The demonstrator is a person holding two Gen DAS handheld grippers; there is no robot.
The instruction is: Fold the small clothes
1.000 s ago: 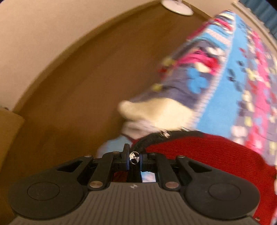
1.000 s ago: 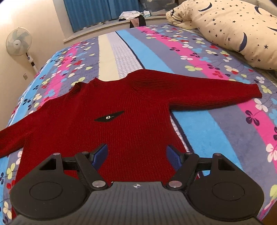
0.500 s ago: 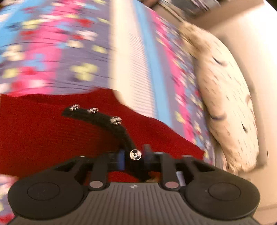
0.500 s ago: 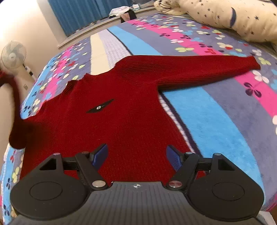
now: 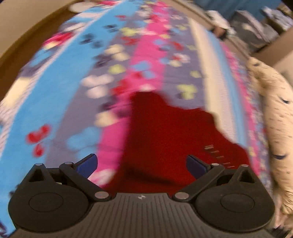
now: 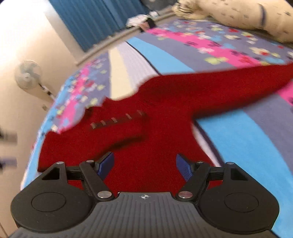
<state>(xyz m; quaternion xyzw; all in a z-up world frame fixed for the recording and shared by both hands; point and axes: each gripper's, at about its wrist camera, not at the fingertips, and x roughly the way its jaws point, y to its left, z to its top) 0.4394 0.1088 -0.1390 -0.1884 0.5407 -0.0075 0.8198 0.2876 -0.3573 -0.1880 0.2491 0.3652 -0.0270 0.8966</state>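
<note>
A small red knitted sweater (image 6: pixel 164 109) lies flat on the striped flowered bedspread (image 6: pixel 247 131). Its left sleeve is folded in over the body, and the sleeve's dark strap with metal snaps (image 6: pixel 117 119) lies on top; its right sleeve (image 6: pixel 238 80) stretches out to the right. In the blurred left wrist view the sweater (image 5: pixel 174 137) lies below my left gripper (image 5: pixel 142 164), whose jaws are opening wide with nothing pressed between the blue pads. The snaps (image 5: pixel 216 155) lie to its right. My right gripper (image 6: pixel 145 164) stands open over the sweater's lower body, gripping nothing.
A cream star-patterned pillow (image 6: pixel 238 16) lies at the bed's far right, seen also as the pillow (image 5: pixel 271 128). A standing fan (image 6: pixel 28 75) and a pale wall are on the left beyond the bed's edge. Blue curtains (image 6: pixel 95 20) and a sill with clothes are at the back.
My left gripper, shut on the sleeve's snap strap, swung it across onto the sweater's body and let go, its jaws now wide. My right gripper moved lower and closer over the sweater.
</note>
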